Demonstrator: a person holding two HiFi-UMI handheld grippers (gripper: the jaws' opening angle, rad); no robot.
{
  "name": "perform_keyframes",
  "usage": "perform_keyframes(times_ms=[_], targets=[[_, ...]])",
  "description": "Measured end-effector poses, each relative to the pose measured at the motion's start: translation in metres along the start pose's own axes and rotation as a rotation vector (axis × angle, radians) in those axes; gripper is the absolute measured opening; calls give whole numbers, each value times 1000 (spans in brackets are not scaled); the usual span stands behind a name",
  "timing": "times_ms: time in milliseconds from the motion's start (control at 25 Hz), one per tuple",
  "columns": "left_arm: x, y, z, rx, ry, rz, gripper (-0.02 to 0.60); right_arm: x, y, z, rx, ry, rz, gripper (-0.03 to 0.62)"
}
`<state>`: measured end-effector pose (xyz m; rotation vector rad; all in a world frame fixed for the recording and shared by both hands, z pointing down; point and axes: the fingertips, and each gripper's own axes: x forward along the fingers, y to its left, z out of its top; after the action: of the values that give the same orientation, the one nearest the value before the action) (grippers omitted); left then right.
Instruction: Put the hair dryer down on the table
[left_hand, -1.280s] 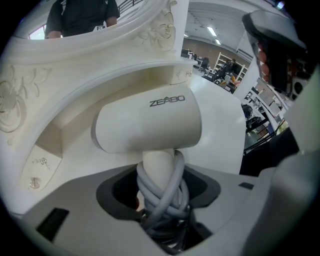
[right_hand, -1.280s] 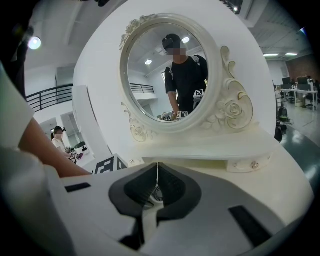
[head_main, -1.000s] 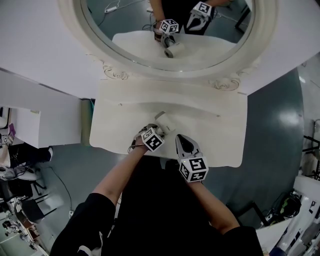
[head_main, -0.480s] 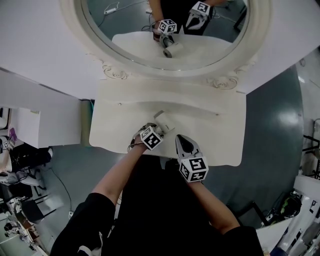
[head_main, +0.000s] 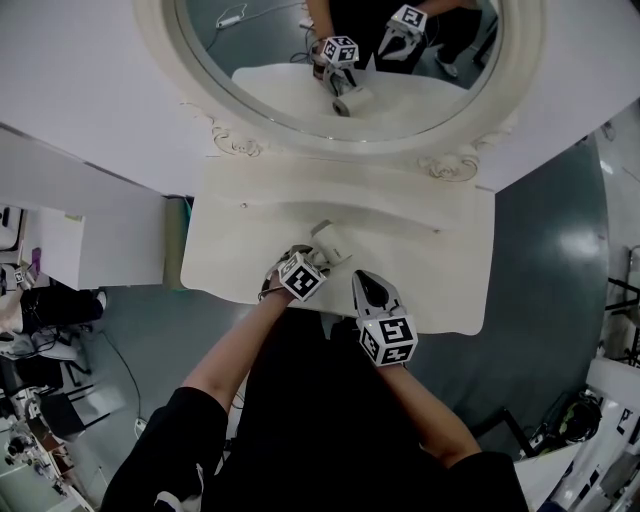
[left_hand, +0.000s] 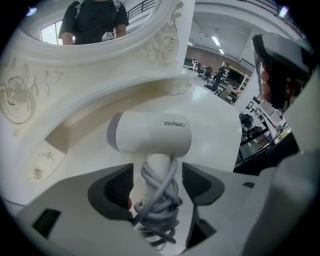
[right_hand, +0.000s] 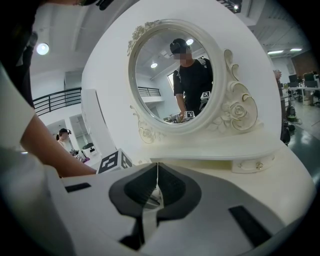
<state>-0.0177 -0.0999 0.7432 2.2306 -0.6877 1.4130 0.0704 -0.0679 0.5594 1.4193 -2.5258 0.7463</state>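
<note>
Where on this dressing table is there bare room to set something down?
Bare: the right end of the table, between the right gripper and the right edge, and the left end beside the hair dryer. Crowded: the front middle, around the hair dryer and that gripper.

An oval mirror (head_main: 270, 70) in an ornate white frame (head_main: 228, 143) stood against a white partition (head_main: 70, 80). A carved rose (right_hand: 240, 112) decorated the frame. Grey-green floor (head_main: 545, 240) lay on either side, with dark chairs (head_main: 55, 415) at far left.
</note>
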Motion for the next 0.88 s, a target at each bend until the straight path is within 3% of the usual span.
perform_keyframes(times_ms=[400, 880], targets=[[-25, 1, 14, -28, -82, 52, 310, -3, 4, 3, -13, -9, 17, 18], [-69, -4, 27, -200, -270, 89, 308, 1, 11, 7, -42, -13, 31, 18]])
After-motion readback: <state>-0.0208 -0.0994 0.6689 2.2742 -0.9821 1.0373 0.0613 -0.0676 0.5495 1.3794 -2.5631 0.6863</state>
